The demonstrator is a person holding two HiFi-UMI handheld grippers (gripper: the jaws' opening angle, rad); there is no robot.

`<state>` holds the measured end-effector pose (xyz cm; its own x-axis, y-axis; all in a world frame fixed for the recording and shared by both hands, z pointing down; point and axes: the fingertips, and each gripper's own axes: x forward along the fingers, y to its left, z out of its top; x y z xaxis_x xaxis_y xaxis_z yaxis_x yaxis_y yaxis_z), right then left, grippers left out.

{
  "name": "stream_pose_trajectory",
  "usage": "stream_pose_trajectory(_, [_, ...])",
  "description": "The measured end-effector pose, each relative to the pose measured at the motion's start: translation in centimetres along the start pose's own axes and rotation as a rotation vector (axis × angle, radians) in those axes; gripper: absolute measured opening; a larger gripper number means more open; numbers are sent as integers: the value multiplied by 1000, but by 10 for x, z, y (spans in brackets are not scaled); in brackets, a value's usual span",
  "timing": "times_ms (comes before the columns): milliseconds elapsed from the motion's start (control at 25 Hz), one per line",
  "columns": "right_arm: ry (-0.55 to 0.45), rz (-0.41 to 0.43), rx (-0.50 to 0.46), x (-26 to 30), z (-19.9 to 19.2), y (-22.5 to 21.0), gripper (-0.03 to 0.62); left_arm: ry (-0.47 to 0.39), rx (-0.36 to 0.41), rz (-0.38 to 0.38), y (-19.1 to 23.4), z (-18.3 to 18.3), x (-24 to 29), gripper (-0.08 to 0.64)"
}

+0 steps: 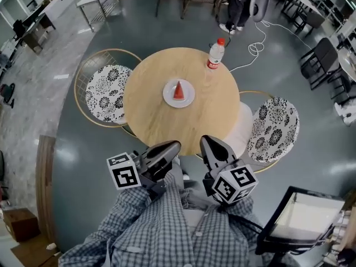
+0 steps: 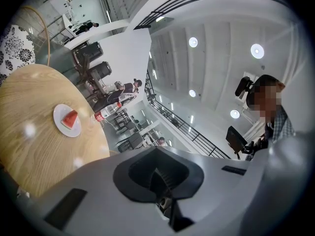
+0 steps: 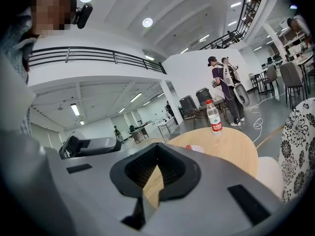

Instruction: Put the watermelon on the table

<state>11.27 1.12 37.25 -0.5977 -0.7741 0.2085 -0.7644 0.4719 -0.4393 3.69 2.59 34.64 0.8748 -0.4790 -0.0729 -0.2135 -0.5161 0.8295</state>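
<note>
Head view: the watermelon (image 1: 178,90), a red wedge, stands on a white plate (image 1: 168,95) near the middle of the round wooden bench (image 1: 150,115). Beyond the plate and to its right, a clear bottle (image 1: 215,54) with a red cap stands upright near the far edge of the bench. On the near side of the plate, off the bench edge, the left hand-held gripper (image 1: 172,146) and the right hand-held gripper (image 1: 208,143) are side by side and well apart from the plate, both pointing toward it. Each has its jaws together and carries nothing. A floral chair cushion (image 1: 108,93) lies left of the plate and another floral cushion (image 1: 272,129) lies right of it, both outside the bench.

Left gripper view: the left hand-held gripper (image 2: 156,151) has its jaws pressed together with nothing between them. The plate (image 2: 60,113) sits far off to the upper left with the watermelon (image 2: 70,118) on it, and the bottle (image 2: 106,113) is just past the plate.

Right gripper view: the right hand-held gripper (image 3: 157,146) has its jaw tips meeting and holds nothing. The plate (image 3: 199,149) peeps just above the tips, and the bottle (image 3: 213,117) stands beyond it to the right.
</note>
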Motion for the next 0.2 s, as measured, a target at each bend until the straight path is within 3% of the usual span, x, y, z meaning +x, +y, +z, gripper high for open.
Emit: stream_pose_trajectory(200, [0, -4, -9, 0, -3, 0, 8, 10, 3, -9, 3, -4, 0, 6])
